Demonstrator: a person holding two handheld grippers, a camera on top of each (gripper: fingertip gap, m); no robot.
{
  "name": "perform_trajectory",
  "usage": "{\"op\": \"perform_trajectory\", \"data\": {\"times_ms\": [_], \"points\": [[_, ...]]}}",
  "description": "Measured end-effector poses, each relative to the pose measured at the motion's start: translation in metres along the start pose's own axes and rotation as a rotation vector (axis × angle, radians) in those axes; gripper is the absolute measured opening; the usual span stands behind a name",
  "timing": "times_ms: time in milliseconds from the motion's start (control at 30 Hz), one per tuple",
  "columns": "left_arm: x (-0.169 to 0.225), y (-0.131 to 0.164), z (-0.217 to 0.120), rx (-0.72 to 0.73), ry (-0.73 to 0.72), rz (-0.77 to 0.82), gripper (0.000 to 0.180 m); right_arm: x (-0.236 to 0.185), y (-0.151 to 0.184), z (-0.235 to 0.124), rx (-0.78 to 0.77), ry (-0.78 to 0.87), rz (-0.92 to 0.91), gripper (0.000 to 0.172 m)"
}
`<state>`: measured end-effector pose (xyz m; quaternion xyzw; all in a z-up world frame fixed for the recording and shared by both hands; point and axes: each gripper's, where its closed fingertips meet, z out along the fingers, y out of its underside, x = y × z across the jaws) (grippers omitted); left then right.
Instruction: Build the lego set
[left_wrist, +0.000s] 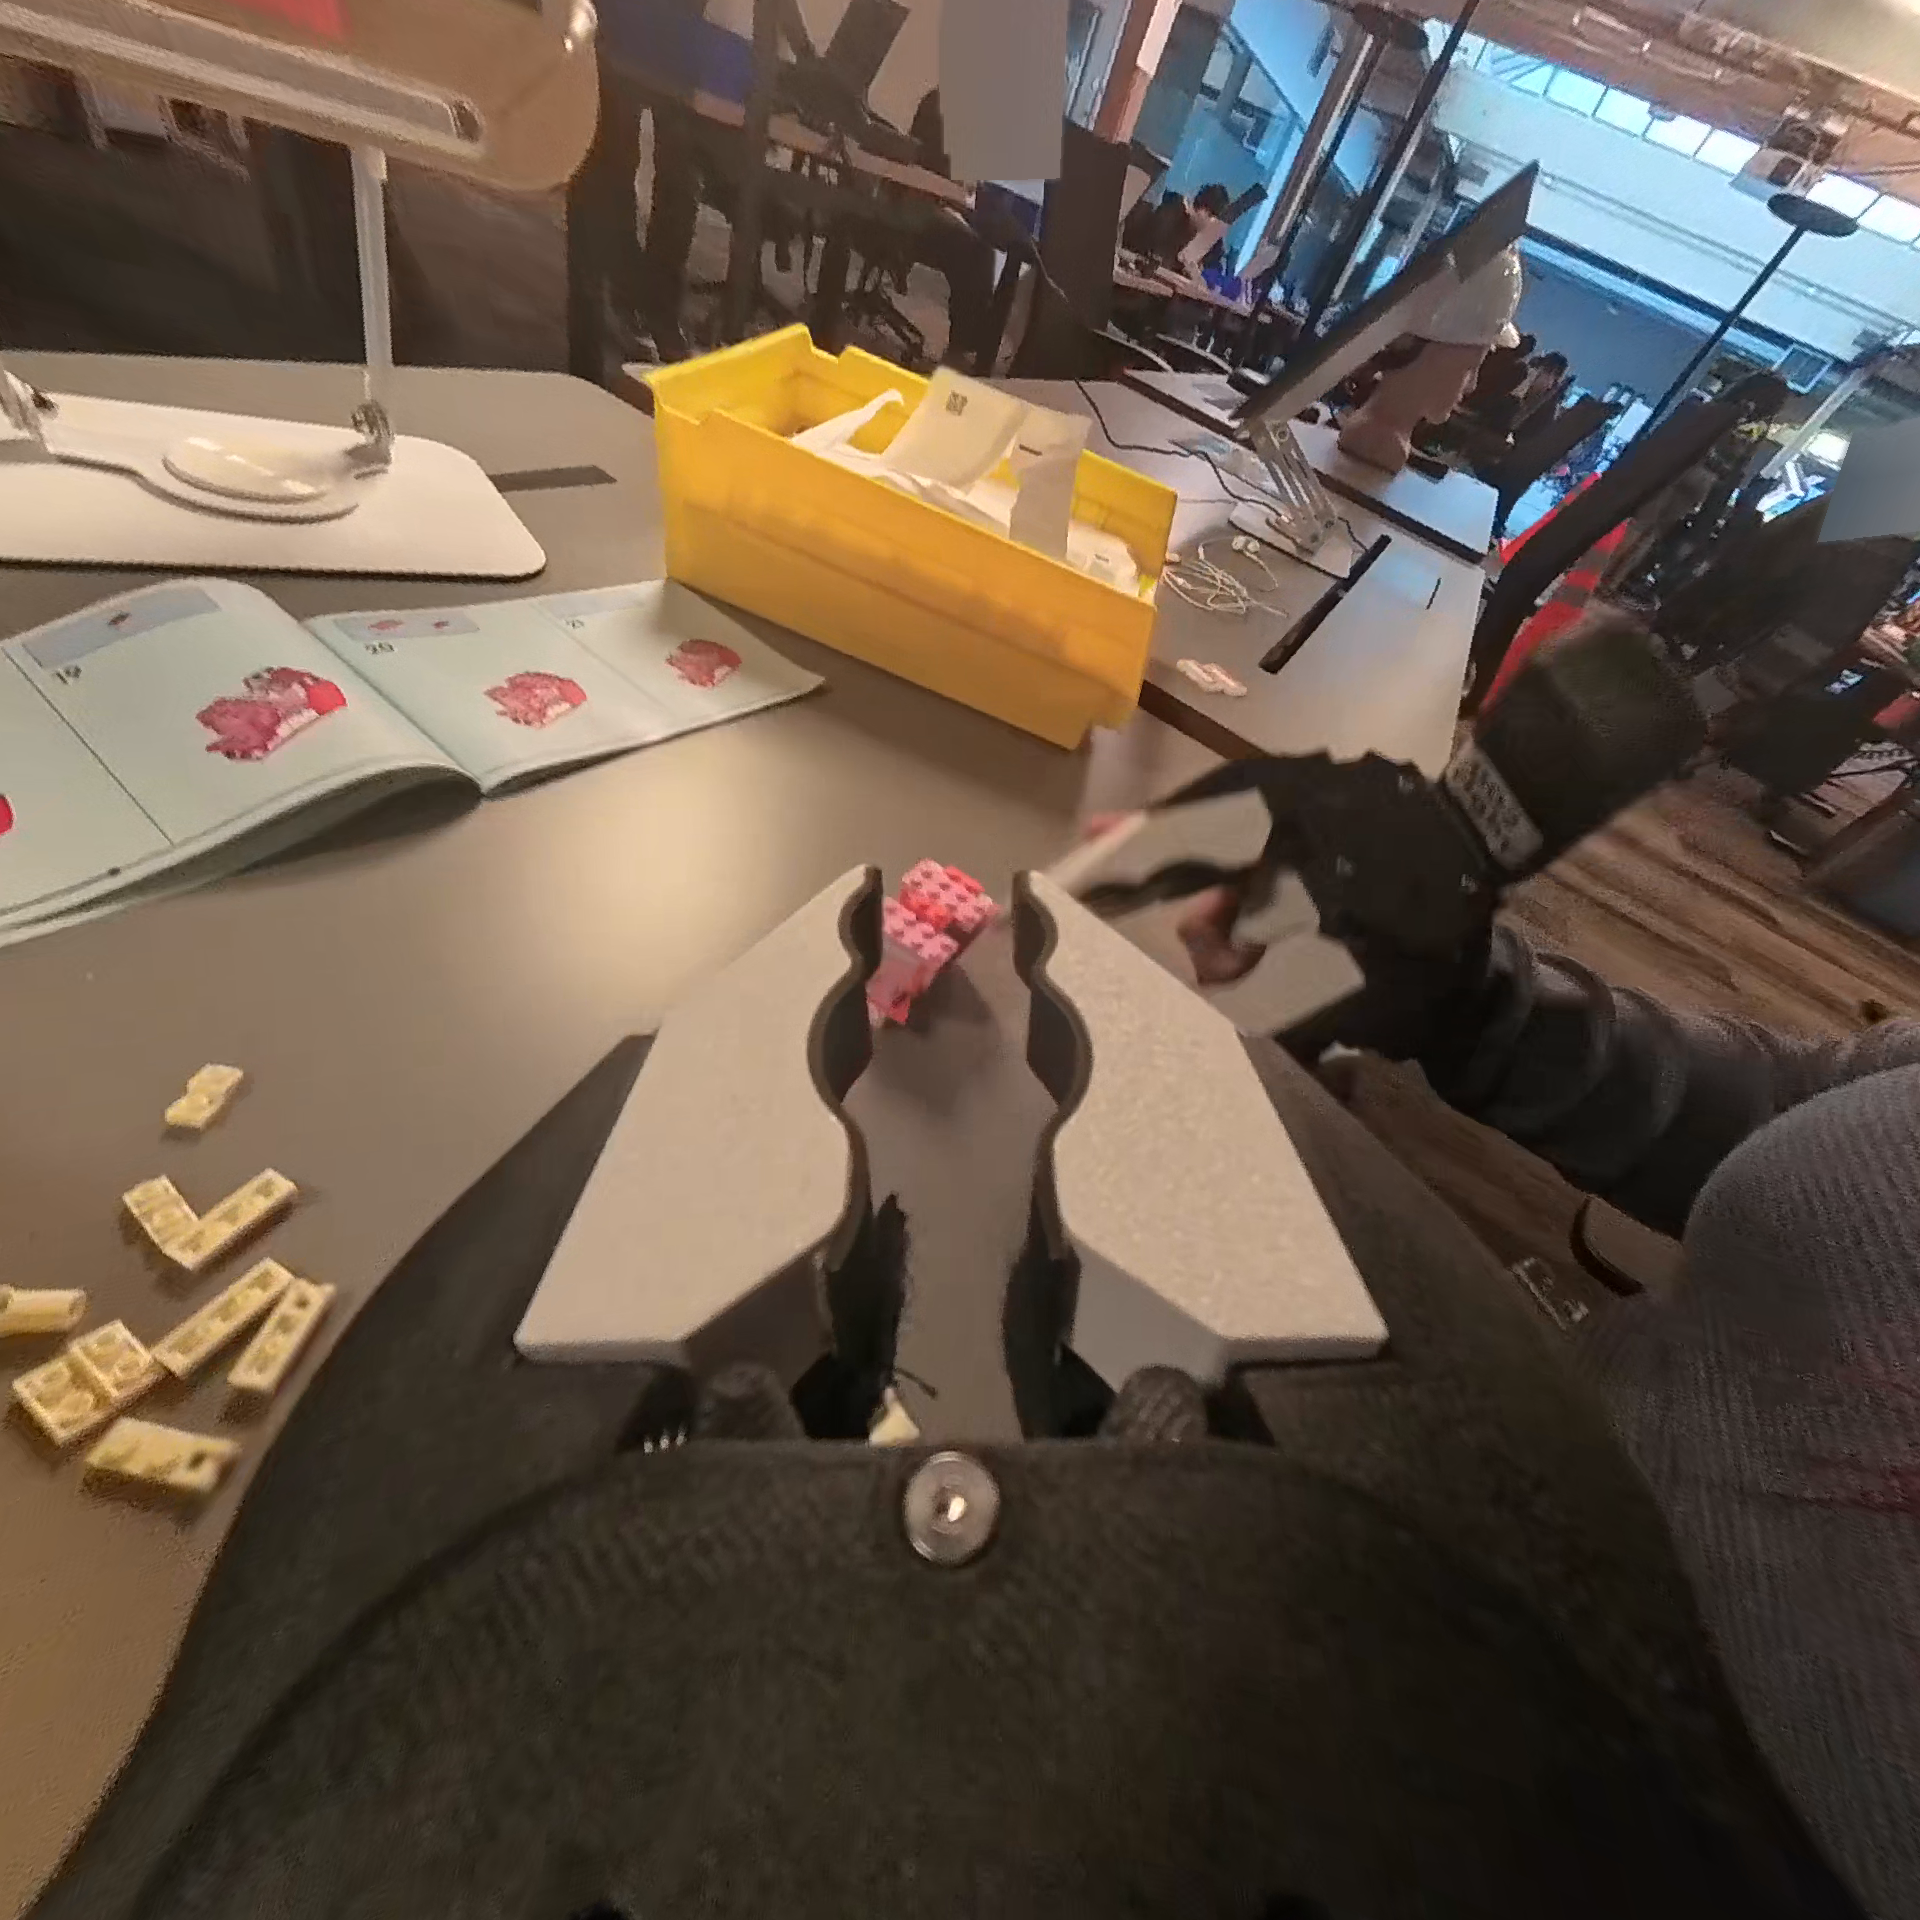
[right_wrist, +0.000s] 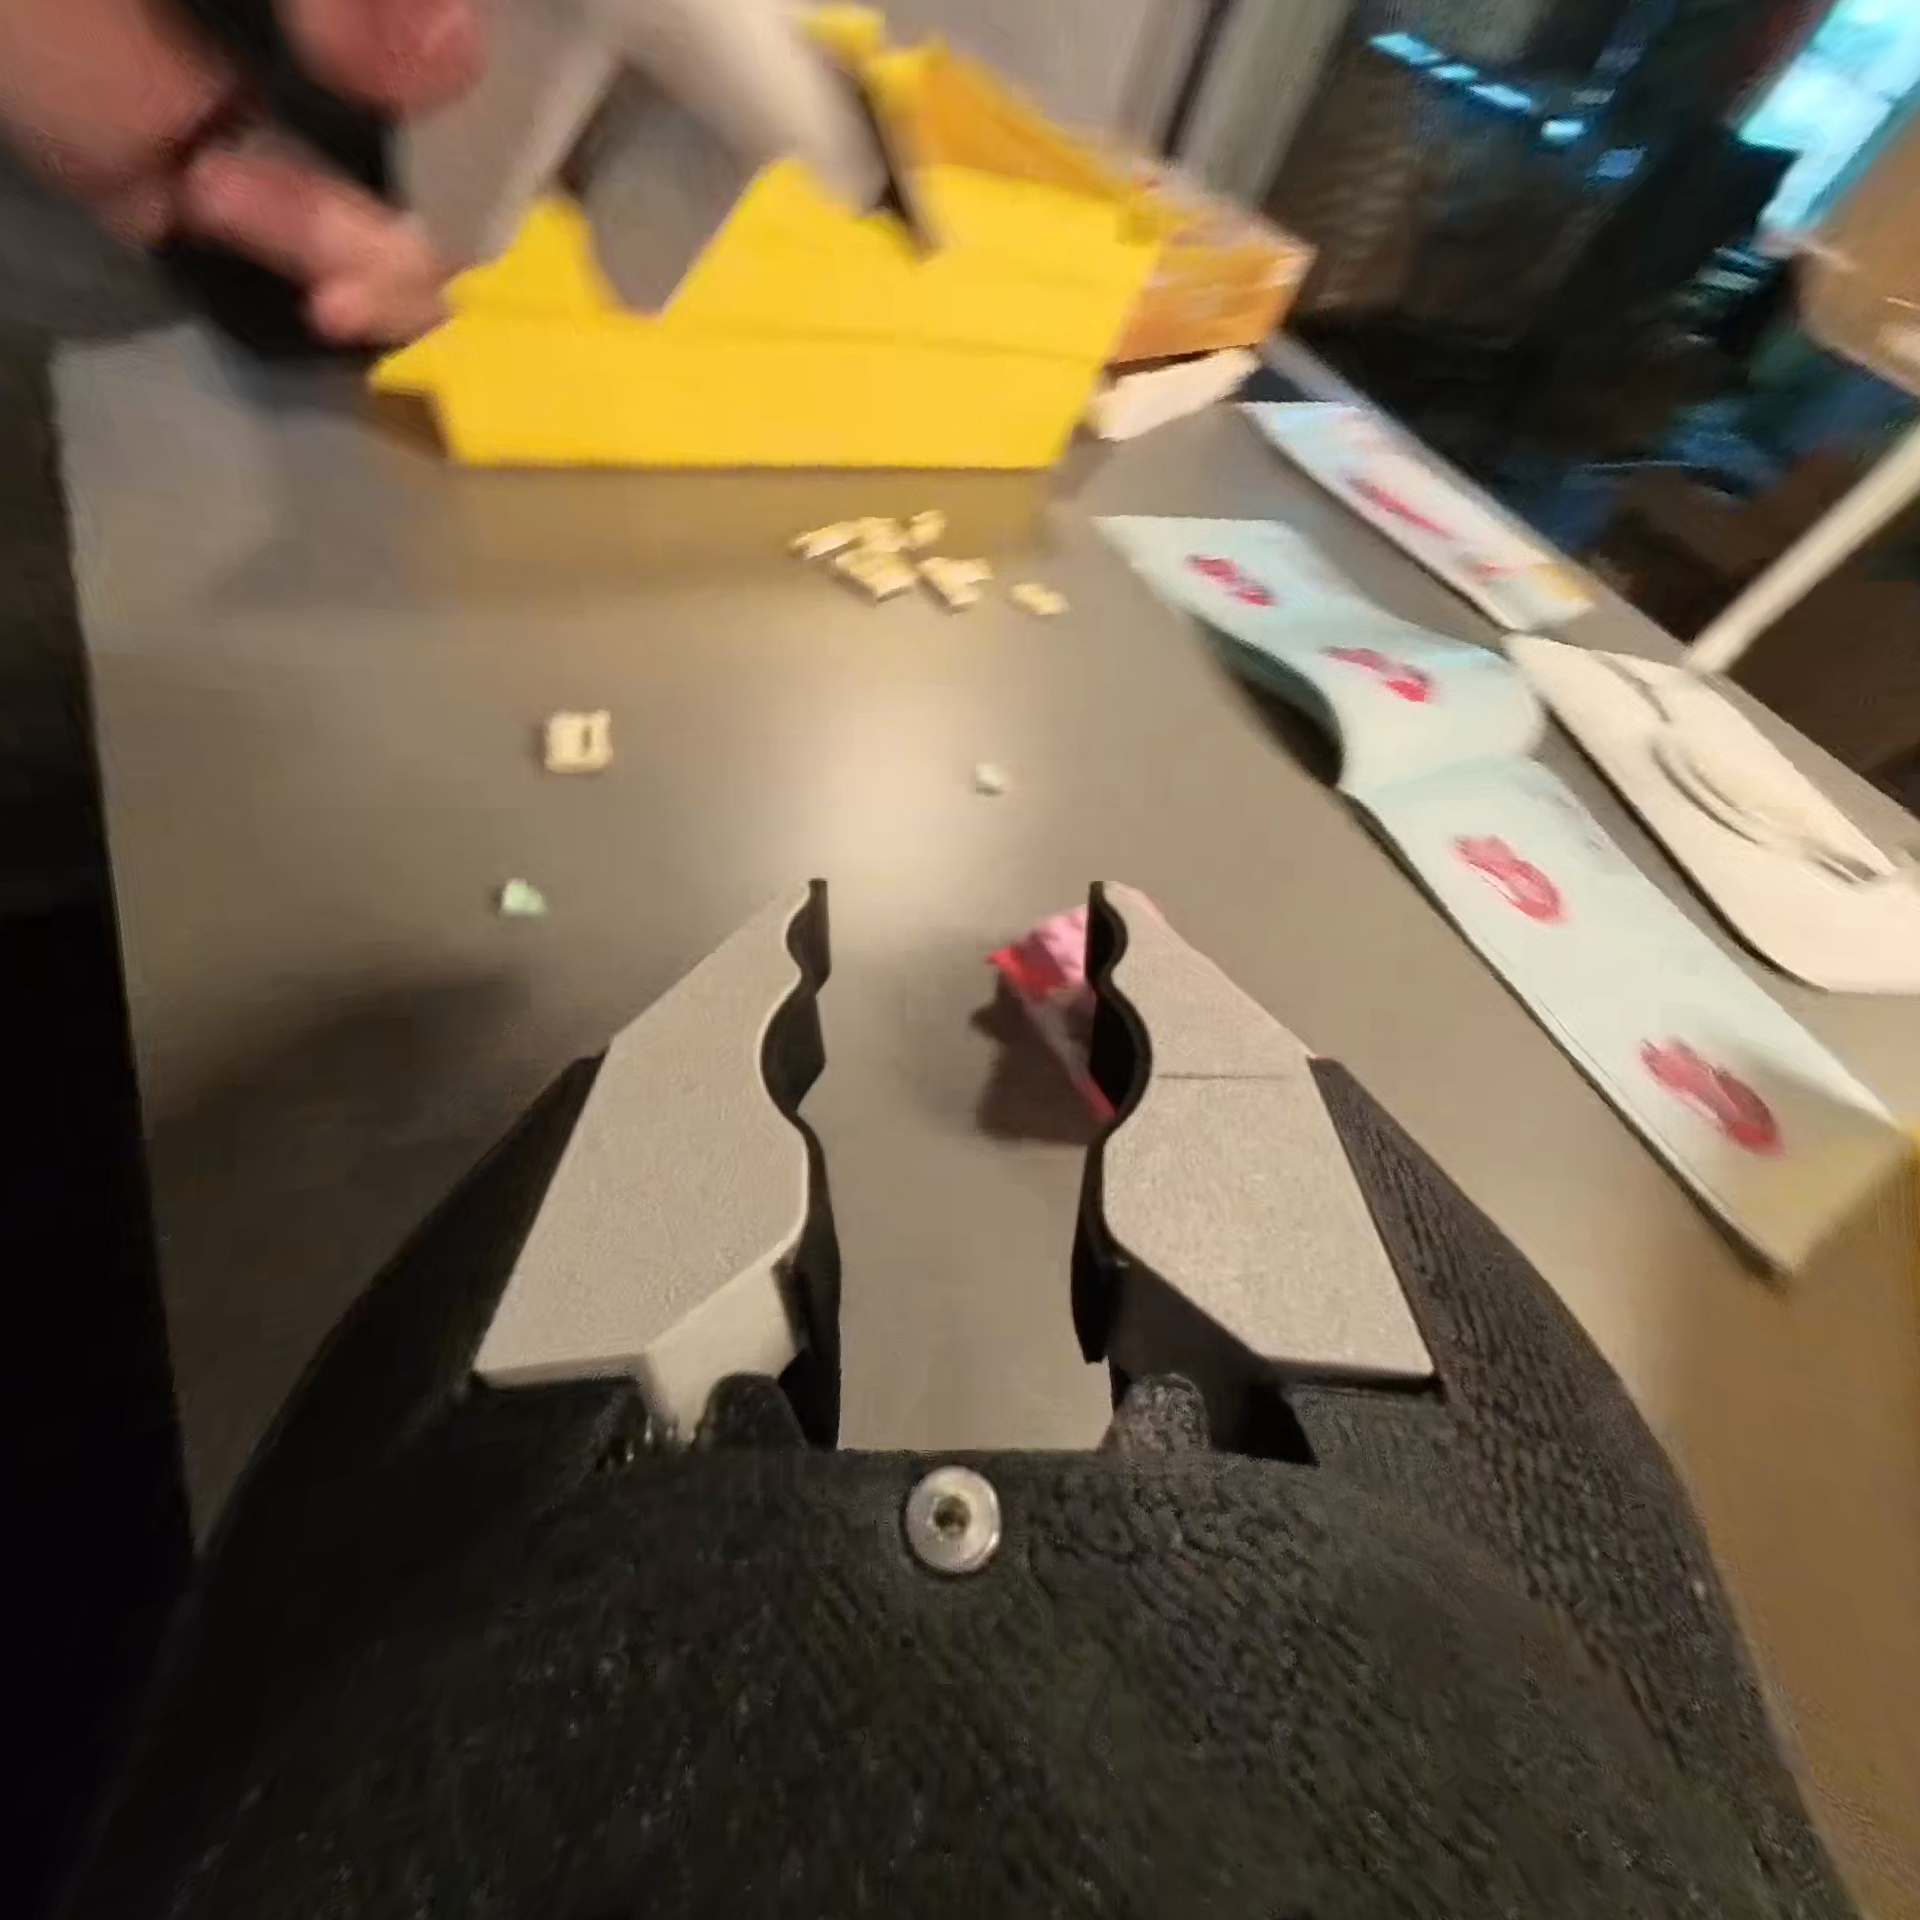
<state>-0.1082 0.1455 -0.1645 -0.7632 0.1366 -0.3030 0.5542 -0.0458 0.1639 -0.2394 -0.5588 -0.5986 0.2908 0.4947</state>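
Observation:
A small pink and red brick model (left_wrist: 925, 935) rests on the grey table (left_wrist: 520, 987) and casts a shadow there. In the left wrist view it shows between the tips of my left gripper (left_wrist: 940, 894), close to the left finger, with a clear gap to the right finger; the jaws stand open and hold nothing. My right gripper (right_wrist: 958, 904) is open and empty; the model (right_wrist: 1044, 961) lies by its right finger, partly hidden behind it. The right gripper also shows in the left wrist view (left_wrist: 1174, 894), blurred, to the right of the model.
An open instruction booklet (left_wrist: 364, 707) lies at the left, a yellow bin (left_wrist: 904, 551) with white bags behind it. Several cream flat bricks (left_wrist: 197, 1309) lie at the near left. A white stand base (left_wrist: 260, 509) sits at the back left. Small loose pieces (right_wrist: 577, 743) dot the table. Spacing between my two grippers at the tips: around 11 cm.

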Motion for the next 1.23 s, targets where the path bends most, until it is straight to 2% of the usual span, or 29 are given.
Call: {"op": "perform_trajectory", "data": {"times_ms": [67,167,267,367,567,800,933,1000,1100,1167,1233], "points": [[0.002,0.010,-0.004,-0.019,-0.008,0.015,0.024,0.011,-0.002,-0.012,0.006,0.058,0.115,0.048],[-0.001,0.021,-0.010,-0.038,-0.033,0.037,0.024,-0.032,0.001,-0.012,-0.068,-0.121,0.205,0.035],[-0.003,0.029,-0.013,-0.062,-0.031,0.031,0.024,-0.081,0.004,-0.004,-0.130,-0.263,0.149,0.017],[-0.004,0.035,-0.015,-0.085,-0.022,0.037,0.024,-0.095,0.014,0.010,-0.193,-0.272,0.110,0.017],[0.000,0.041,-0.014,-0.100,0.018,0.035,0.024,-0.104,0.017,0.028,-0.261,-0.315,0.144,0.019],[-0.001,0.045,-0.010,-0.120,0.032,0.039,0.024,-0.104,0.019,0.035,-0.285,-0.310,0.058,0.006],[-0.004,0.044,-0.008,-0.114,0.031,0.048,0.024,-0.101,0.020,0.036,-0.294,-0.313,0.056,0.005],[-0.003,0.041,-0.007,-0.097,0.050,0.055,0.024,-0.091,0.017,0.036,-0.256,-0.287,0.088,0.005],[0.005,0.034,-0.003,-0.053,0.107,0.097,0.025,-0.057,-0.002,0.030,-0.092,-0.210,0.211,0.004],[0.013,0.029,0.002,-0.016,0.143,0.156,0.028,-0.030,-0.021,0.020,0.062,-0.196,0.363,0.004],[0.022,0.021,0.011,0.033,0.169,0.234,0.029,-0.008,-0.040,0.008,0.230,-0.266,0.585,0.004]]}}
